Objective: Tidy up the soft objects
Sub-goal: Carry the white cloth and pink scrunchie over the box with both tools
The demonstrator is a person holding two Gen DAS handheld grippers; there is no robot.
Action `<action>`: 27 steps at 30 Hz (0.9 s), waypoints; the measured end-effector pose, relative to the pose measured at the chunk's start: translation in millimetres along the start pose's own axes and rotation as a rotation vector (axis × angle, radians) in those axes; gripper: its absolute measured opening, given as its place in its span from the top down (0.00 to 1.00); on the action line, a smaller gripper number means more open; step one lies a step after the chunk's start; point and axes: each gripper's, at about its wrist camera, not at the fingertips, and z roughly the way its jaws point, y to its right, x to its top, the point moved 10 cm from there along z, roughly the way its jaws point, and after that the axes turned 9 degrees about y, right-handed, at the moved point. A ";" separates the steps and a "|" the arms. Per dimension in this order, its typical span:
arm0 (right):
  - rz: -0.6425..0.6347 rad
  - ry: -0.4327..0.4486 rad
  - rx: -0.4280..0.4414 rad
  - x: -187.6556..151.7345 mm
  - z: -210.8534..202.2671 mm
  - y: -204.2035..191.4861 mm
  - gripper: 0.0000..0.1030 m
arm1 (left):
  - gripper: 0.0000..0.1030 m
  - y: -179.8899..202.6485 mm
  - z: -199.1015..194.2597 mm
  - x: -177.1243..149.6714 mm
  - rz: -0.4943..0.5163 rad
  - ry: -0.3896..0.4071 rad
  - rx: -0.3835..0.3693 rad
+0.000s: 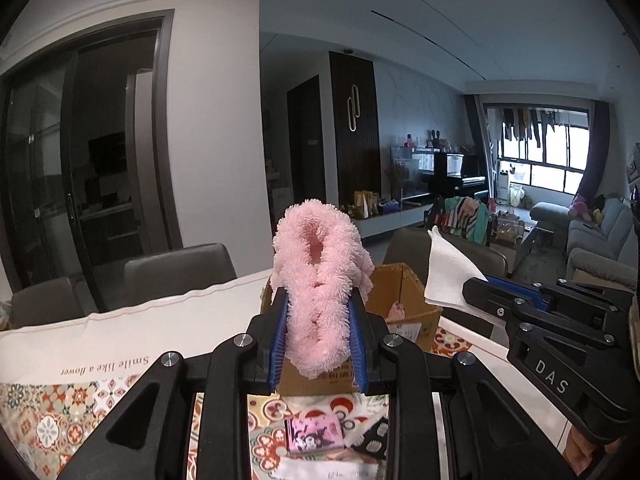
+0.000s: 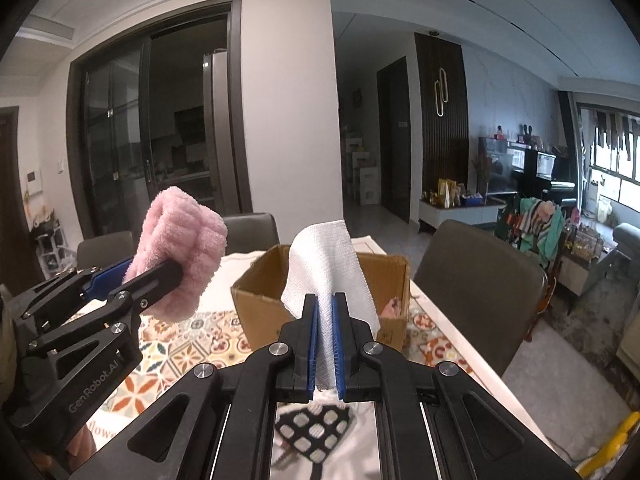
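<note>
Tongs, two. Left tongs [image 1: 318, 320]: closed on one pink fluffy band [image 1: 318, 280], held raised above the table [image 1: 160, 320], the loop standing up between the blue pads. Right tongs [image 2: 325, 340]: closed narrow on one white cloth [image 2: 326, 272], also raised, its free end draped forward over the box.

Box [image 2: 256, 300], one: brown cardboard, open at top, standing on the table just beyond both tongs; one small pink item [image 2: 390, 307] shows inside at its right wall.

Table covering, one: white cloth with patterned tile print.

Items lying on the table beneath the tongs: one pink printed pouch [image 1: 316, 432]; one black piece with white checks [image 2: 316, 432].

Chairs [image 2: 476, 280], three visible: grey, at the table's far and right sides.
</note>
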 end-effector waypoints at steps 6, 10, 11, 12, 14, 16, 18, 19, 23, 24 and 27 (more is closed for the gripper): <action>-0.002 0.026 -0.003 15.3 13.5 3.9 0.92 | 0.73 -3.0 19.6 9.0 -0.010 0.009 -0.020; -0.010 0.038 -0.005 20.5 23.9 9.1 0.92 | 0.73 -5.4 33.2 10.9 -0.006 0.016 -0.019; -0.012 0.040 -0.007 21.8 27.2 9.9 0.92 | 0.73 -6.1 37.4 11.1 -0.004 0.015 -0.020; -0.014 0.041 -0.007 23.2 32.1 10.7 0.92 | 0.73 -6.7 40.3 11.1 -0.003 0.014 -0.021; -0.015 0.042 -0.008 23.6 36.5 10.9 0.92 | 0.73 -8.0 47.8 10.6 -0.003 0.012 -0.023; -0.017 0.037 -0.004 22.0 43.7 10.0 0.92 | 0.73 -9.4 54.7 9.8 -0.005 0.008 -0.024; -0.019 0.032 -0.001 22.0 52.2 11.6 0.92 | 0.73 -9.4 64.4 6.9 -0.009 -0.002 -0.029; -0.020 0.029 -0.002 22.0 58.5 15.3 0.92 | 0.73 -8.7 67.3 4.6 -0.013 -0.008 -0.032; -0.017 0.008 0.003 16.8 77.9 20.3 0.92 | 0.73 -9.9 89.4 -3.7 -0.018 -0.035 -0.042; -0.018 0.002 0.003 15.4 82.2 20.1 0.92 | 0.73 -10.0 93.8 -6.1 -0.014 -0.039 -0.042; -0.021 -0.015 -0.004 12.7 97.0 24.2 0.92 | 0.73 -10.6 108.5 -12.3 -0.009 -0.057 -0.042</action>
